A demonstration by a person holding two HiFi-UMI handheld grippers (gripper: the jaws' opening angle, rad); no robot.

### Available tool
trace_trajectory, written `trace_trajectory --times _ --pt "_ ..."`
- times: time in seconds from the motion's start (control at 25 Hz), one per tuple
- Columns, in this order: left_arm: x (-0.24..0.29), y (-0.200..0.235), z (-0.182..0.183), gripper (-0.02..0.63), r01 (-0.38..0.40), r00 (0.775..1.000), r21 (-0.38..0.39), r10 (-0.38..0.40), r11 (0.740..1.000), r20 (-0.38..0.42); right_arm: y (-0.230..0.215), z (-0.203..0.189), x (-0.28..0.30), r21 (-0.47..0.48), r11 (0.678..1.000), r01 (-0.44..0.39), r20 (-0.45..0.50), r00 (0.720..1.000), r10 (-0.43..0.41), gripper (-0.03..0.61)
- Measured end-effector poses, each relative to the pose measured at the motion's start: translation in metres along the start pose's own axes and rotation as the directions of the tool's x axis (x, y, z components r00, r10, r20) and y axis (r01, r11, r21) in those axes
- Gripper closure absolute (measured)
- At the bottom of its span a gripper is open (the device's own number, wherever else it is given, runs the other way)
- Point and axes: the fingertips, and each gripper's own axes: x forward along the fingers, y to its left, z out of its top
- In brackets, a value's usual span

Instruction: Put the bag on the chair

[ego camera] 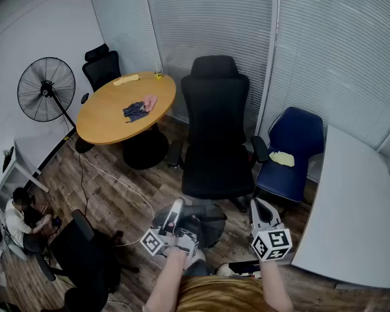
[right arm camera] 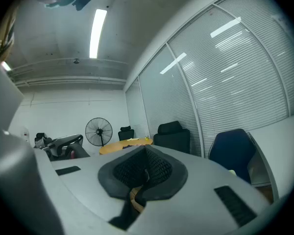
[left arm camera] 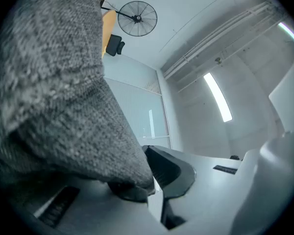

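Both jaws of left gripper pinching grey knit bag; right gripper pressed together

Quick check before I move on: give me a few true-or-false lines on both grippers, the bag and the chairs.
1. The left gripper is clamped on the grey knit bag. True.
2. The bag already lies on the black office chair. False: the seat is bare, and the bag is held low in front of the chair.
3. The right gripper has its jaws wide apart. False: its jaws are together with nothing between them.
4. A yellow cloth lies on the blue chair. True.
5. The blue chair stands to the left of the black office chair. False: in the head view it stands to the right.
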Motion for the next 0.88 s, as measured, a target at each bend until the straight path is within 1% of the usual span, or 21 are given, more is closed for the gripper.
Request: trace_trajectory --times 0.16,0.32,0.48,0.52,0.68,0.88 --pt "0.000 0.002 0.008 0.592 -0.007 1.000 0.007 0.007 1.000 0.018 0.001 0.000 0.004 -0.007 1.000 -0.011 -0.006 1.000 0.010 0.568" --pt "0.002 0.000 0.008 0.592 -0.003 1.000 0.005 0.003 1.000 0.024 0.000 -0.001 0.008 -0.006 1.000 -0.021 -0.007 1.000 0.021 0.567" --pt "0.004 0.001 0.004 0.592 0.005 1.000 0.005 -0.005 1.000 0.028 -0.005 0.007 0.007 0.040 0.999 -0.032 0.058 0.998 0.030 0.566" --pt "0.005 0.001 0.004 0.592 0.004 0.999 0.001 -0.004 1.000 0.033 -0.005 0.007 0.008 0.041 0.999 -0.036 0.061 0.998 0.034 0.566" --pt "0.012 0.003 0.014 0.592 0.007 0.998 0.012 -0.008 1.000 0.060 -0.006 0.003 0.022 0.020 0.998 -0.052 0.034 0.998 0.051 0.566" --pt "0.042 0.021 0.023 0.592 0.015 0.997 0.021 -0.017 1.000 0.070 -0.031 0.004 0.041 0.016 0.999 -0.038 0.019 0.999 0.038 0.566"
